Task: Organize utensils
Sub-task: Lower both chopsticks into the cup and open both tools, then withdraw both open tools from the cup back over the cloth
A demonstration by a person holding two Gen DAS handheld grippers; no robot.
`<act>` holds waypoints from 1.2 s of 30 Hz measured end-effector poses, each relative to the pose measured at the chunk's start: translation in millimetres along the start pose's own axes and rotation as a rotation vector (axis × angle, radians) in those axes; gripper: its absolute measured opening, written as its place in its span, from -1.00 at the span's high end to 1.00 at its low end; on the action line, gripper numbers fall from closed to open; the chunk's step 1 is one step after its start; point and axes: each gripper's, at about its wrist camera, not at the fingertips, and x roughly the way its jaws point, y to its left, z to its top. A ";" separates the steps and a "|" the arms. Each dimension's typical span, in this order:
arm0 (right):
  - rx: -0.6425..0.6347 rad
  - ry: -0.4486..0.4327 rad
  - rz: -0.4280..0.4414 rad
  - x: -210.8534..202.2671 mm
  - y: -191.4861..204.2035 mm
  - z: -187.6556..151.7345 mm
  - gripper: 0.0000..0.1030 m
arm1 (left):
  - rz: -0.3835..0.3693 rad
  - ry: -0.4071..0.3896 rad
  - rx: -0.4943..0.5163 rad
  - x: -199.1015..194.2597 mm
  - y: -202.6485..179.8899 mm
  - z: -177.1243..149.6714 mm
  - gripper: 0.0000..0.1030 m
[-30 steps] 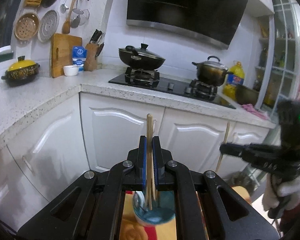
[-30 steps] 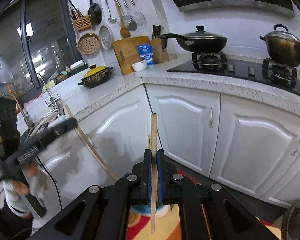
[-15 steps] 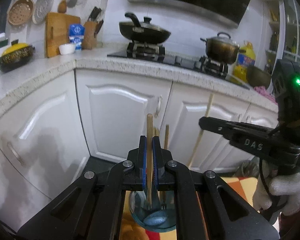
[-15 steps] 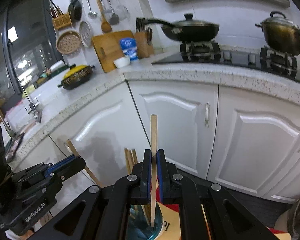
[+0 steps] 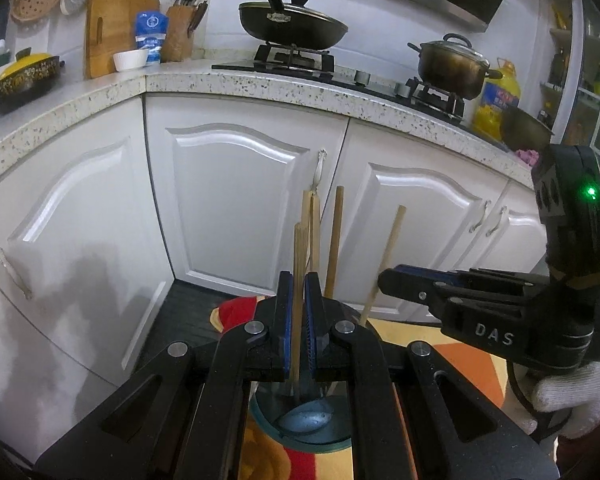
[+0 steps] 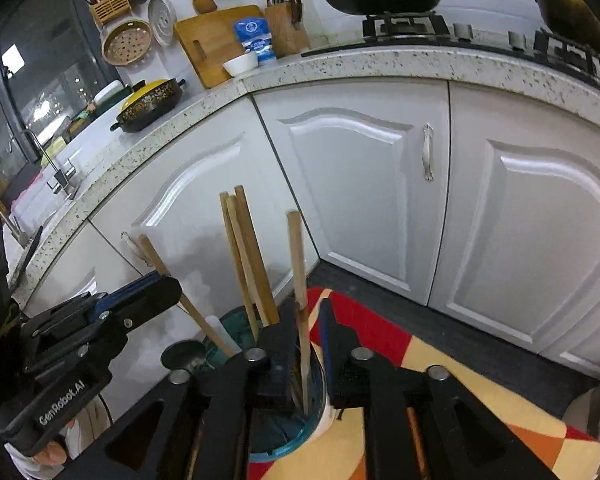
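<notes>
A teal cup (image 5: 300, 434) stands below both grippers and holds several wooden chopsticks (image 5: 334, 240); the cup also shows in the right wrist view (image 6: 276, 438). My left gripper (image 5: 299, 280) is shut on one chopstick (image 5: 299, 256) whose lower end reaches into the cup. My right gripper (image 6: 306, 312) has its jaws apart, with one chopstick (image 6: 298, 272) standing loose between them, its tip in the cup. The right gripper (image 5: 388, 280) shows in the left wrist view, beside a leaning chopstick (image 5: 390, 240). The left gripper (image 6: 168, 286) shows at the lower left of the right wrist view.
White cabinet doors (image 5: 240, 200) stand close ahead under a speckled counter (image 5: 260, 82). A wok (image 5: 292, 26) and a pot (image 5: 452, 64) sit on the stove. A red, orange and yellow cloth (image 6: 480, 392) lies under the cup.
Both grippers have come down over the cup, lowering their chopsticks into it. The right gripper's jaws have opened and let go of its chopstick.
</notes>
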 end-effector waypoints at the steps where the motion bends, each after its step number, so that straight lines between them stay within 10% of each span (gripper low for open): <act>1: 0.000 0.002 0.000 -0.9 -0.7 -1.4 0.62 | 0.001 0.003 0.000 -0.3 -0.7 -0.8 0.86; 15: -0.006 0.018 -0.013 -23.1 1.5 -32.8 0.58 | 0.020 -0.011 0.013 -24.7 -10.9 -17.2 0.13; 36: 0.018 -0.013 -0.098 -77.8 -0.8 -87.3 0.45 | -0.005 -0.023 0.070 -55.3 -55.0 -45.5 0.10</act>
